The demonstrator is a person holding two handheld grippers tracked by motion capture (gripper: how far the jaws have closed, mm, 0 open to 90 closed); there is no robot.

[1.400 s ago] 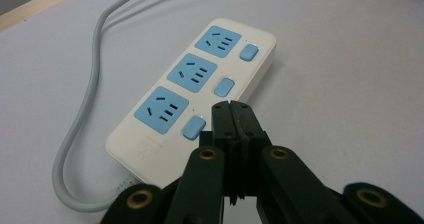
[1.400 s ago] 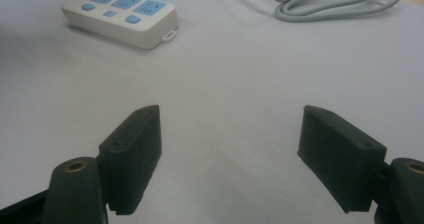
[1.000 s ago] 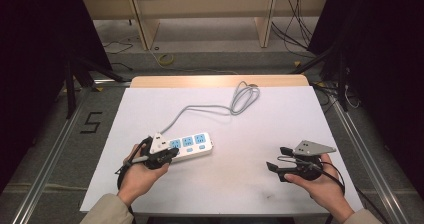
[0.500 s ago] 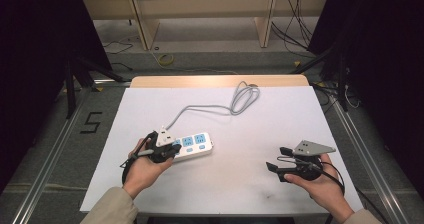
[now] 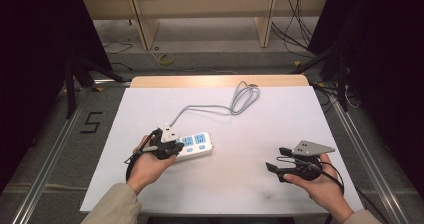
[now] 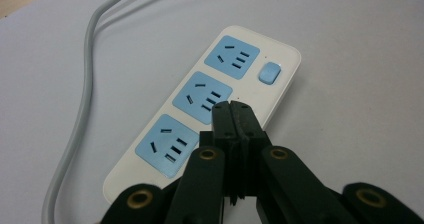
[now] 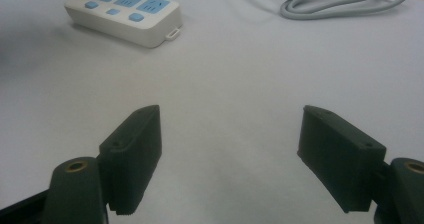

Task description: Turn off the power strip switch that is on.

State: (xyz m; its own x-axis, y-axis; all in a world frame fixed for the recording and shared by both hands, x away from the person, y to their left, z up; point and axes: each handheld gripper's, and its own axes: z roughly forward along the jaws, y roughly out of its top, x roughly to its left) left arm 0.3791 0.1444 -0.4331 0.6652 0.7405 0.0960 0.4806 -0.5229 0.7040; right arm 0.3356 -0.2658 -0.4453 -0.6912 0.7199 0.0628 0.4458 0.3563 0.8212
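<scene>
A white power strip [image 5: 196, 144] with three blue sockets and a blue switch lies left of the table's middle. Its grey cable [image 5: 244, 99] runs back and coils near the far edge. My left gripper [image 5: 175, 147] hovers over the strip's left end, shut with nothing between the jaws. In the left gripper view the closed tips [image 6: 234, 115] point down at the strip [image 6: 207, 95] beside the middle socket; whether they touch it I cannot tell. My right gripper [image 5: 276, 158] rests at the front right, open and empty, its pads [image 7: 135, 144] wide apart above bare table.
The white table top [image 5: 280, 124] has a wooden strip along its far edge. Metal rails run along both sides of the table. The coiled cable [image 7: 340, 1] and the strip [image 7: 125, 14] lie well ahead of the right gripper.
My left gripper has shifted right and forward, from beside the strip's left end to over it. The right gripper has stayed put.
</scene>
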